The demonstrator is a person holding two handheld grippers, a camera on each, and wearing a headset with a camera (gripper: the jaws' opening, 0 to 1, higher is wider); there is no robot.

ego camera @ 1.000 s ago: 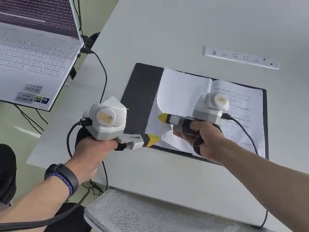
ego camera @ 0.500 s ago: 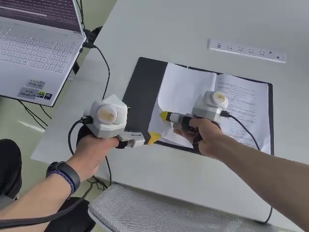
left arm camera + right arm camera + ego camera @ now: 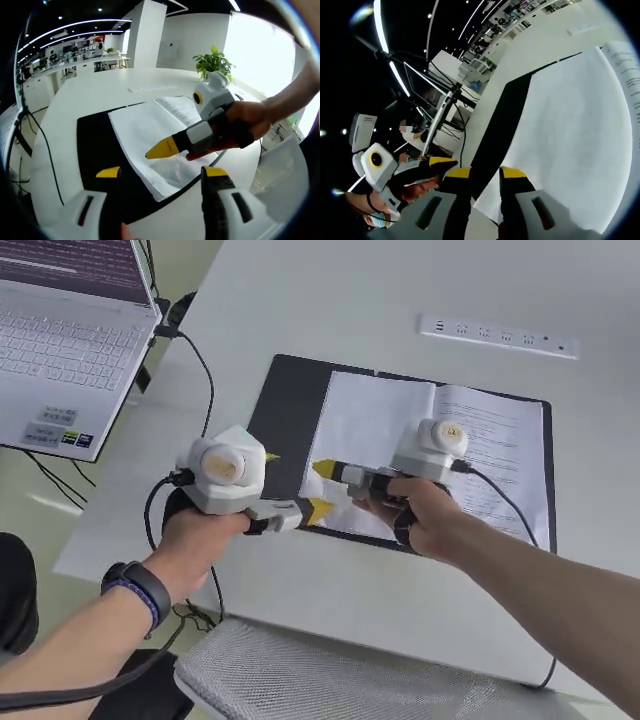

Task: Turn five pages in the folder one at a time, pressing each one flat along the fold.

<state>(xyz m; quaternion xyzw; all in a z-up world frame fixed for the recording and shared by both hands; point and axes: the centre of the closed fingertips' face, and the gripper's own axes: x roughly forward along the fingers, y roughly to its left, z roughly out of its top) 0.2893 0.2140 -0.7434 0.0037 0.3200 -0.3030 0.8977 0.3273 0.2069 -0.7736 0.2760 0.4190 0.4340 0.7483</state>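
Observation:
The black folder (image 3: 285, 420) lies open on the white table, and its printed right-hand page (image 3: 500, 450) is flat. A white page (image 3: 370, 430) has swung over to the left and covers part of the black cover. My right gripper (image 3: 325, 470) points left at that page's free edge. In the right gripper view the jaws (image 3: 485, 172) stand close together with the page (image 3: 570, 130) edge running between them. My left gripper (image 3: 295, 483) hovers open at the folder's front left corner, and nothing is between its yellow tips (image 3: 162, 172). The right gripper (image 3: 160, 148) crosses in front of it.
An open laptop (image 3: 60, 350) sits at the far left with a black cable (image 3: 205, 370) running off the table edge. A white power strip (image 3: 497, 335) lies behind the folder. A grey mesh chair (image 3: 330, 680) is below the table's front edge.
The turned page has come down flatter over the left cover. My right gripper has shifted slightly left with the page edge. The left gripper stays open near the front corner.

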